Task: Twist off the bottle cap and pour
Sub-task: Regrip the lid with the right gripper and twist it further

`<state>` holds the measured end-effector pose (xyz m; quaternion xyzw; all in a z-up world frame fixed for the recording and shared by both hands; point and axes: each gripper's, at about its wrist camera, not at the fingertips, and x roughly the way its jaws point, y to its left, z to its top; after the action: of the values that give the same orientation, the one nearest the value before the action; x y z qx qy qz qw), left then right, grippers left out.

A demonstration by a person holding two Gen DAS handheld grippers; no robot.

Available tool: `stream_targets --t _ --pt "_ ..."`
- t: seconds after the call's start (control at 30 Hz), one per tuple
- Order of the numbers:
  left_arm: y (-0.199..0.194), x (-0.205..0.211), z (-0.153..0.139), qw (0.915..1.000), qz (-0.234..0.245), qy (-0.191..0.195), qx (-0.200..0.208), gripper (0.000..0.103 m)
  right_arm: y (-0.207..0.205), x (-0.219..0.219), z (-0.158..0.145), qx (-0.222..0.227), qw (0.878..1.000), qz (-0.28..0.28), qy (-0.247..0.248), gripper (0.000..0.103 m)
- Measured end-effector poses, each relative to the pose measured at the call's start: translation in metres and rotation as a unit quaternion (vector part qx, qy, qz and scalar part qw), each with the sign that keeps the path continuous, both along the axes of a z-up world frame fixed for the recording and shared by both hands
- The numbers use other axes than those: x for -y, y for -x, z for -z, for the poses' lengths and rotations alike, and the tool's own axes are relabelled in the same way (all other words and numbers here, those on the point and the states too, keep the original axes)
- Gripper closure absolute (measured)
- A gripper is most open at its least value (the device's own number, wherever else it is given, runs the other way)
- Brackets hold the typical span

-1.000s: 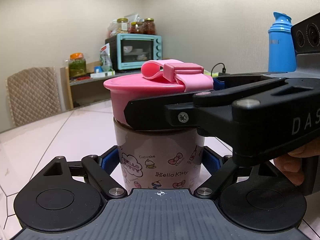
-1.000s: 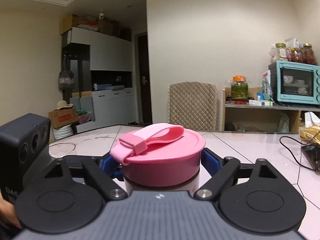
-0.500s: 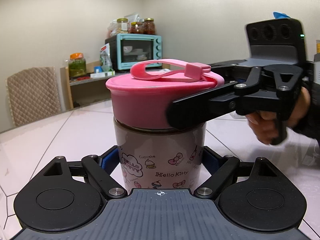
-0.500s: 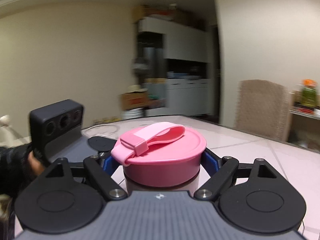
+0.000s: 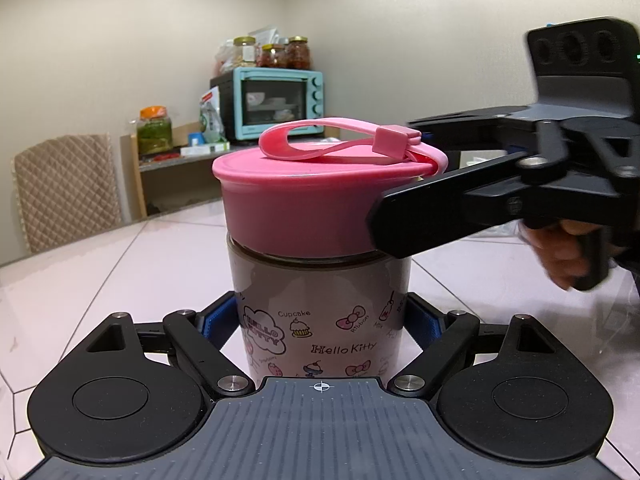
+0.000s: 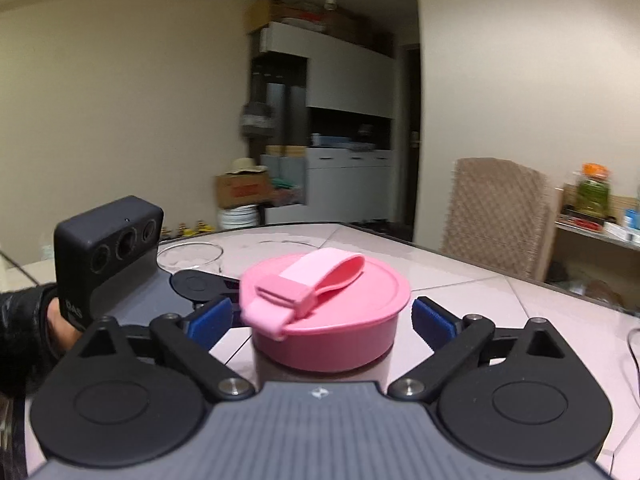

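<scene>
A Hello Kitty bottle point(image 5: 320, 308) with a pink screw cap point(image 5: 304, 204) and pink strap stands on the pale tiled table. My left gripper point(image 5: 322, 320) is shut on the bottle's body, blue pads pressed to both sides. My right gripper point(image 6: 322, 320) is level with the cap point(image 6: 328, 320); its jaws stand open, with small gaps between the blue pads and the cap. In the left wrist view the right gripper point(image 5: 404, 220) reaches in from the right, one finger across the cap's side.
A clear glass point(image 6: 190, 254) stands on the table beyond the left gripper's body. A quilted chair point(image 5: 66, 188) sits at the table's far edge. A shelf holds a teal toaster oven point(image 5: 276, 102) and jars.
My right gripper swung around the cap, turning the strap with it, then opened; its pads now stand off the cap. My left gripper and the bottle body stayed still.
</scene>
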<state>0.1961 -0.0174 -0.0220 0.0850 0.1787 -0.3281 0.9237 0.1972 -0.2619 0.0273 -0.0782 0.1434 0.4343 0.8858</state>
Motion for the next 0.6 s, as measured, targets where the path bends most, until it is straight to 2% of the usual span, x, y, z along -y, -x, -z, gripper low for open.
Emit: stream_targets --t 0.23,0.4,0.6 --pt "-0.001 -0.001 0.000 1.0000 0.000 0.000 0.000 0.013 0.027 -0.018 0.006 0.022 0.996 0.085 0.009 0.005" --pt "-0.001 0.000 0.000 1.0000 0.000 0.000 0.000 0.013 0.025 -0.025 0.011 0.008 0.990 0.139 -0.010 0.005" --pt "-0.001 0.000 0.000 1.0000 0.000 0.000 0.000 0.013 0.023 -0.032 0.016 0.001 0.986 0.163 -0.035 0.005"
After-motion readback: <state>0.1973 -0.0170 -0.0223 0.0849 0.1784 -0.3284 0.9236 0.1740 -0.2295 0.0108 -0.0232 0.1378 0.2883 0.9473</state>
